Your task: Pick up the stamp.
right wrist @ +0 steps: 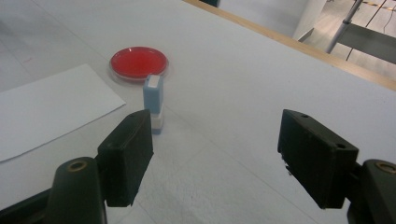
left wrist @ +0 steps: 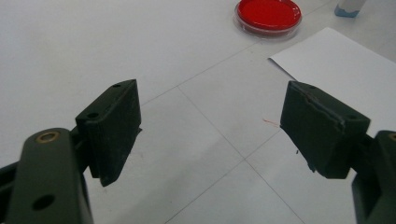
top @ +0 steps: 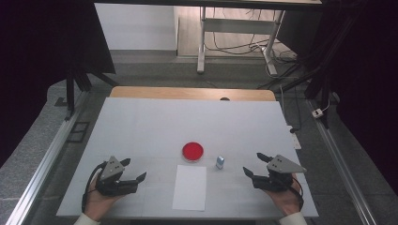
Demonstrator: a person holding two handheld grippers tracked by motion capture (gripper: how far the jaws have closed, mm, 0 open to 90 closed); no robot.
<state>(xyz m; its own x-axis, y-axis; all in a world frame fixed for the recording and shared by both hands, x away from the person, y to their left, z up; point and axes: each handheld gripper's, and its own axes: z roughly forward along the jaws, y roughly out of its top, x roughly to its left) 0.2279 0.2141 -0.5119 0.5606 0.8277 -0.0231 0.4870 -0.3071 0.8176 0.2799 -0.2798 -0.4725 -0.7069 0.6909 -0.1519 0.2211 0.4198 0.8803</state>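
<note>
Both claws rest low near the front edge of the white worktop [top: 141, 122], jaws spread wide and holding nothing: the left claw [top: 133, 170] toward the front-left corner, the right claw [top: 256, 165] toward the front-right.

Between them, near the middle of the front edge, lies a flat sheet of white paper [top: 189, 187]. Just beyond its far edge sits a round, shallow dish [top: 193, 151], clear-rimmed and filled with glossy red. Right of the dish, nearest the right claw, stands a small upright bottle [top: 220, 162], pale blue with a white label; in the right gripper view the bottle [right wrist: 153, 103] rises just past the left jaw.

The bottle is tall, narrow and probably light, so a sideways brush from a jaw could tip it toward the dish. The dish looks smooth and low-walled; a pinch at its rim could slip, or lift a lid off if it has one. The paper is thin and flush with the slick worktop, so the blunt black jaws would likely skid or crease it.
</note>
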